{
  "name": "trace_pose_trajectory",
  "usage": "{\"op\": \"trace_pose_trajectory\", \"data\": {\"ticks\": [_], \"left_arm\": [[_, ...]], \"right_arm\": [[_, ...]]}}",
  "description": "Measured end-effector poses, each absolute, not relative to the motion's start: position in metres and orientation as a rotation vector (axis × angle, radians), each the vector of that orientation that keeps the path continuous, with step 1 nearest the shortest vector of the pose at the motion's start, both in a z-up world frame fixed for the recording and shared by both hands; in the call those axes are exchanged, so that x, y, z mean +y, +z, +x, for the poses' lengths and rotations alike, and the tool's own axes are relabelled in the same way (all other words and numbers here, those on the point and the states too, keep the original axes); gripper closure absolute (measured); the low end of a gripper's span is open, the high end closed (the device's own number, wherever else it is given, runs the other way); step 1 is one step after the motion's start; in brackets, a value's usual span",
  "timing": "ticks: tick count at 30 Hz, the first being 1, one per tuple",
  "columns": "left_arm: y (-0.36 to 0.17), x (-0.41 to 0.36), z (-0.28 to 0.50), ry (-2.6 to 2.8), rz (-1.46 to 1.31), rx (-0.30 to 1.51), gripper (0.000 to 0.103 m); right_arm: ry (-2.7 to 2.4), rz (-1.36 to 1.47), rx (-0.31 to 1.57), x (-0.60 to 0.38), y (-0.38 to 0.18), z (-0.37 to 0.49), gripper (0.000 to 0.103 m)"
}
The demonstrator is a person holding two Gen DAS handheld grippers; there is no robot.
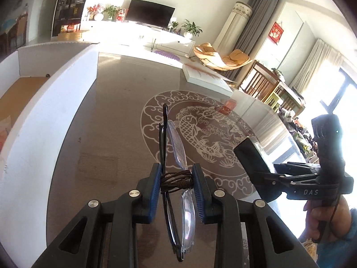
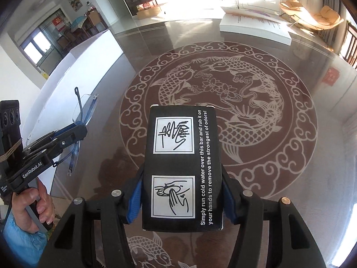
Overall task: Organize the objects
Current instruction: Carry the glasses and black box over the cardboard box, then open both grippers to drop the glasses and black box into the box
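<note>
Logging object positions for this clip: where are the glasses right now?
The glasses are clamped in the left tongs, held above the table beside the white box; the right view shows them at far left.

The white box's (image 1: pixel 67 102) interior is mostly cut off at the left wrist frame's edge. Small print on the flat white carton (image 2: pixel 254 25) is perhaps text, but too blurred to read.
</note>
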State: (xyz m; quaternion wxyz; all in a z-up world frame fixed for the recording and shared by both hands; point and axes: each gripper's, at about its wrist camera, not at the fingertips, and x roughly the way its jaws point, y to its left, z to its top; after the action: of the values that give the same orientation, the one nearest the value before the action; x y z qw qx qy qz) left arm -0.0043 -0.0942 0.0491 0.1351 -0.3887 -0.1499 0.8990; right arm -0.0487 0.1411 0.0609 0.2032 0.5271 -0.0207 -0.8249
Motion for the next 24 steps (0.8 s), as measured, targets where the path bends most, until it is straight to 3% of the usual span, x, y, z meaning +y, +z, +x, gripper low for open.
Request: {"op": "trace_pose_trajectory", "data": {"ticks": [3,8,12,18,19,22,24], "left_arm": [[0.089,-0.130,0.021,2.650,-1.014,-0.507,0.075],[0.127,-0.213,0.048,2.824,-0.996,-0.484,0.075],[0.111,-0.287,0.051,2.992,-1.190,-0.431,0.075],[0.060,-0.361,0.059,3.073,-1.577,-0.392,0.072],[0.056,-0.366,0.064,3.070,-1.604,-0.410,0.067],[0.051,-0.371,0.075,3.099,-1.623,-0.444,0.023],[0.056,-0.368,0.084,3.135,-1.582,-0.419,0.013]], "right_arm": [[-2.263,1.355,-0.065,0.097,0.098,-0.045,0.044],[-2.117,1.185,-0.021,-0.019,0.155,-0.045,0.044],[-1.988,1.119,0.065,-0.124,0.165,-0.032,0.044],[-1.880,1.188,0.189,-0.224,0.120,-0.019,0.043],[-1.856,1.209,0.200,-0.232,0.111,-0.019,0.042],[-1.848,1.238,0.187,-0.236,0.099,-0.018,0.033],[-1.857,1.220,0.163,-0.228,0.104,-0.018,0.026]]}}
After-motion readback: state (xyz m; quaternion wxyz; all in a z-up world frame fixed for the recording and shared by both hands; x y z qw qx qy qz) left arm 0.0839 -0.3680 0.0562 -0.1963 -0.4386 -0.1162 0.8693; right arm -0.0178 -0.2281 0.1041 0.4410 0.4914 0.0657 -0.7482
